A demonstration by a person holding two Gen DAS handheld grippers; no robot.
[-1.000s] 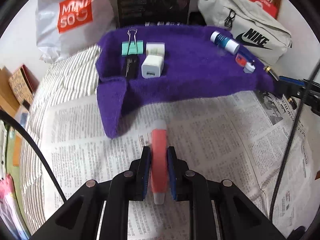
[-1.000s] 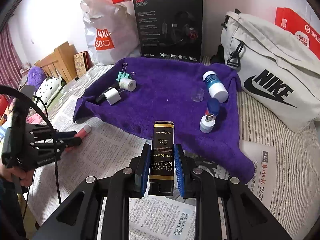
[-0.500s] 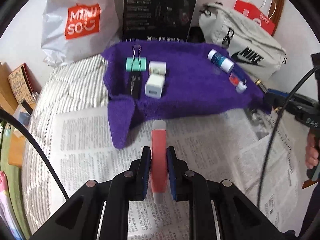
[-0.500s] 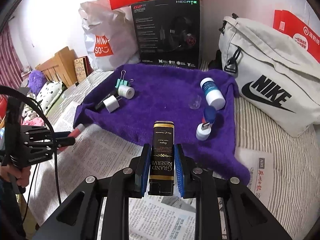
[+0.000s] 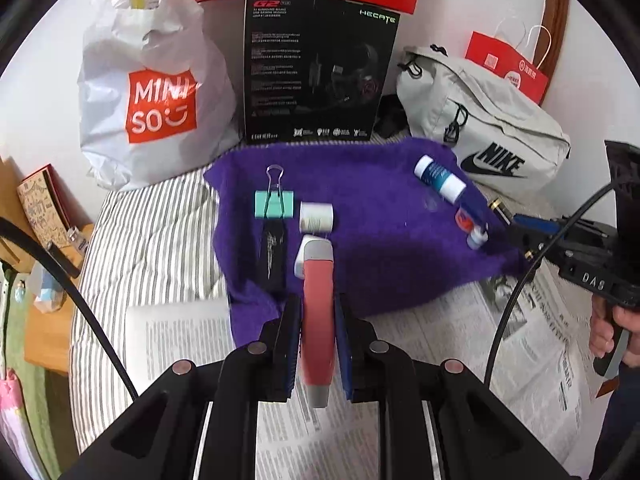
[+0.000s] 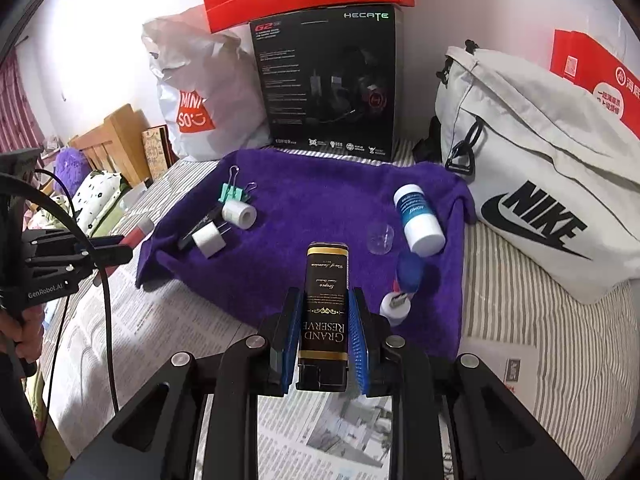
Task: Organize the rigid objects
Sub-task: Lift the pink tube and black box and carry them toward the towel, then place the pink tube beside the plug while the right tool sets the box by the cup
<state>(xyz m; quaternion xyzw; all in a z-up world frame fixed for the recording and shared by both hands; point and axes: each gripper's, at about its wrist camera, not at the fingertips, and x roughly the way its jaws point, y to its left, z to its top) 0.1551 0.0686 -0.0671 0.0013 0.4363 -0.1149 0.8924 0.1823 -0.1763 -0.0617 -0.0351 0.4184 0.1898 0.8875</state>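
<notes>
My left gripper [image 5: 318, 320] is shut on a red tube with grey ends [image 5: 318, 312], held above the near edge of the purple towel [image 5: 372, 208]. My right gripper [image 6: 324, 320] is shut on a black and gold box marked Grand Reserve [image 6: 325, 300], over the towel's near edge [image 6: 320, 196]. On the towel lie a green binder clip [image 5: 274, 204], a white roll [image 5: 317, 217], a white plug adapter [image 6: 209, 240], a black flat item [image 5: 272, 256], a blue and white bottle [image 6: 418, 218], a clear cap [image 6: 380, 239] and a blue capped USB stick [image 6: 402, 286].
Behind the towel stand a white Miniso bag [image 5: 156, 92], a black headset box [image 5: 316, 68] and a grey Nike bag [image 6: 552, 196]. Newspaper [image 5: 532, 328] covers the striped bedding [image 6: 552, 340] in front. Red paper bags [image 5: 506, 68] lean at the back right. A hand [image 5: 612, 332] holds the other gripper.
My left gripper has risen and moved forward with the red tube, from over the newspaper to over the towel's edge. The right gripper has edged forward a little with the box.
</notes>
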